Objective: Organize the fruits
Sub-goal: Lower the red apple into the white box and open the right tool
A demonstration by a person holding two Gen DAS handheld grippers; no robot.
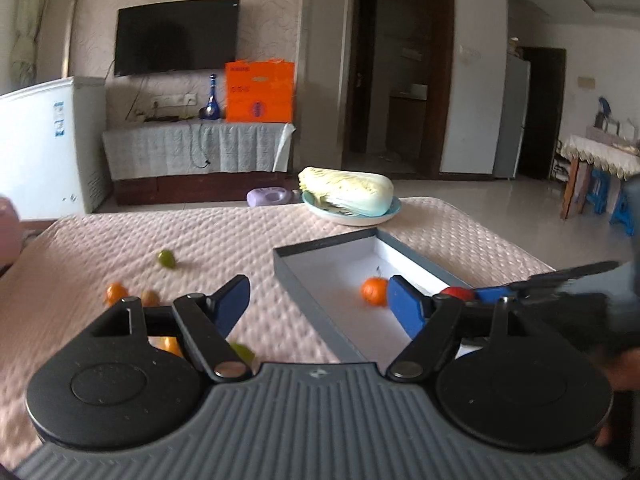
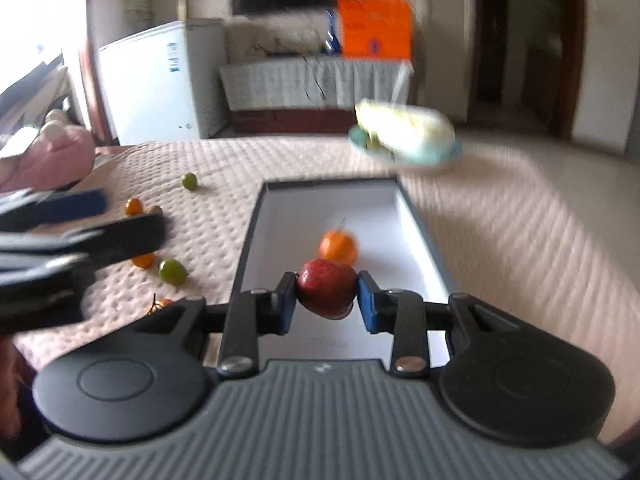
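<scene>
A grey box with a white floor (image 1: 288,276) (image 2: 248,240) lies on the pink quilted table, with one orange (image 1: 374,290) (image 2: 338,246) inside. Low over the near end of that box, my right gripper (image 2: 327,284) is shut on a red apple (image 2: 326,294) (image 1: 456,292). My left gripper (image 1: 318,286) hangs open and empty above the box's left rim. Several small fruits lie loose left of the box: a green one (image 1: 166,258) (image 2: 189,181), an orange one (image 1: 116,293) (image 2: 134,206), another green one (image 2: 172,271) and an orange one with a stem (image 2: 162,303).
At the table's far edge a Chinese cabbage (image 1: 346,192) rests on a pale blue plate (image 1: 352,218). A pink plush toy (image 2: 60,152) sits at the far left corner. Beyond the table stand a white freezer (image 1: 44,140) and a TV bench.
</scene>
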